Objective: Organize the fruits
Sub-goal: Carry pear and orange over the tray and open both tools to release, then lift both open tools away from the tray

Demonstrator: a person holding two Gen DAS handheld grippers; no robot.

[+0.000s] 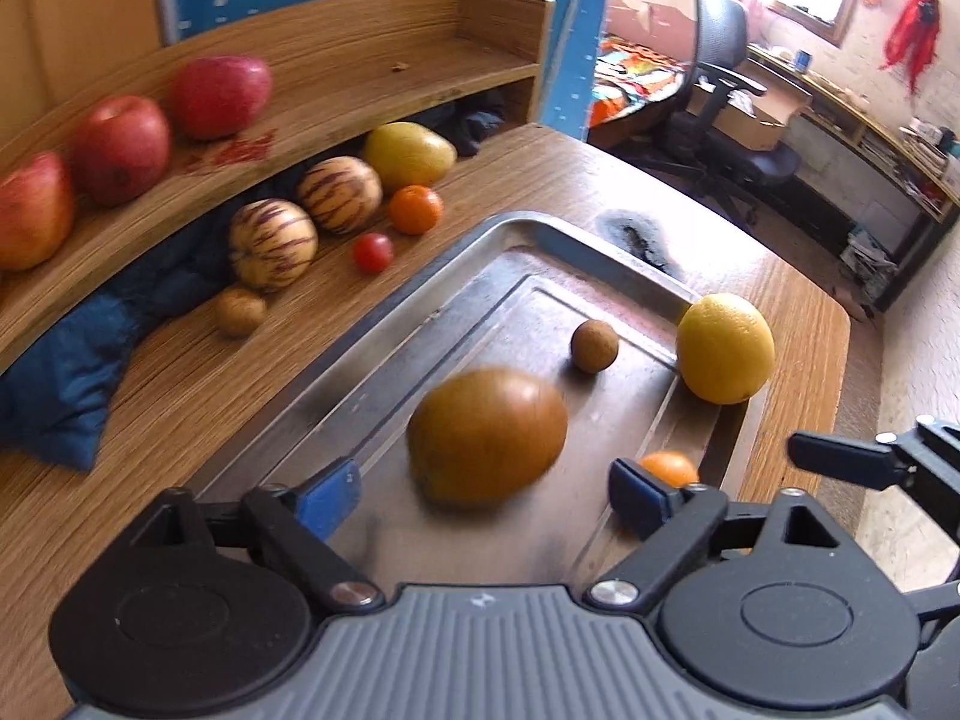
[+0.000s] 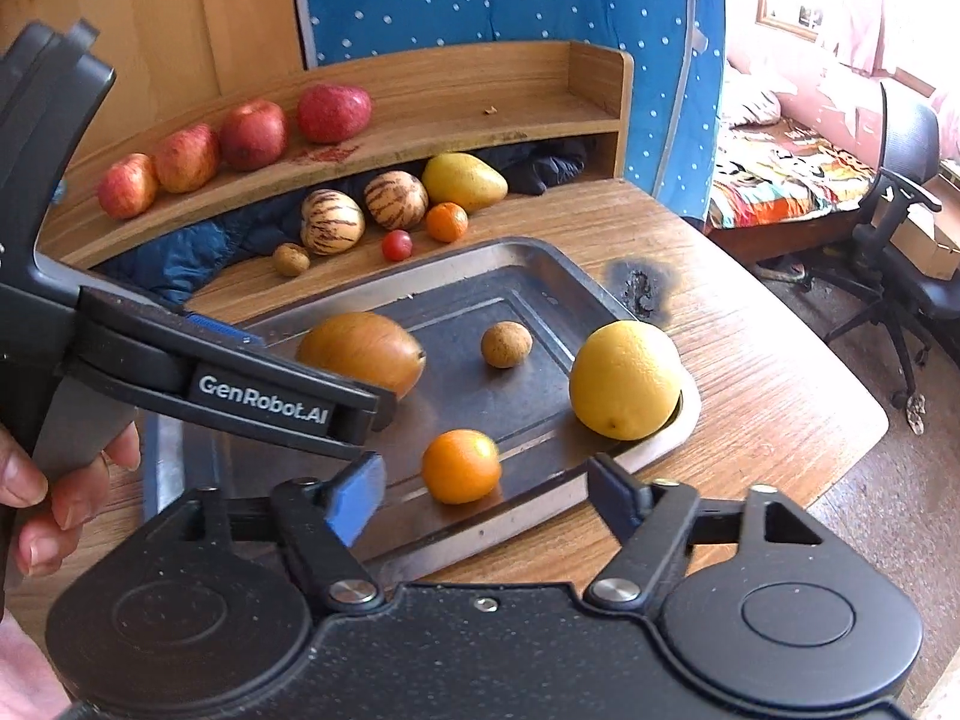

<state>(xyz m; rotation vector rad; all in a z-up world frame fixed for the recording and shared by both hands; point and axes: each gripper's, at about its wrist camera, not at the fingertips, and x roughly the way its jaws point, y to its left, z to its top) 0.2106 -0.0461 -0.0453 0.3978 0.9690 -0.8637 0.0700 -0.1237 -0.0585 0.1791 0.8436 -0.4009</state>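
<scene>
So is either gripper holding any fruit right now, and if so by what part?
Nothing is held. The left gripper is open around the brown fruit without touching it, and the right gripper is open near the small orange.

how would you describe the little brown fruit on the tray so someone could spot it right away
Find the rectangular metal tray on the wooden table. Near its middle lies a small round tan-brown fruit, between the large brown oval fruit and the big yellow citrus. It is the smallest fruit on the tray.
</scene>
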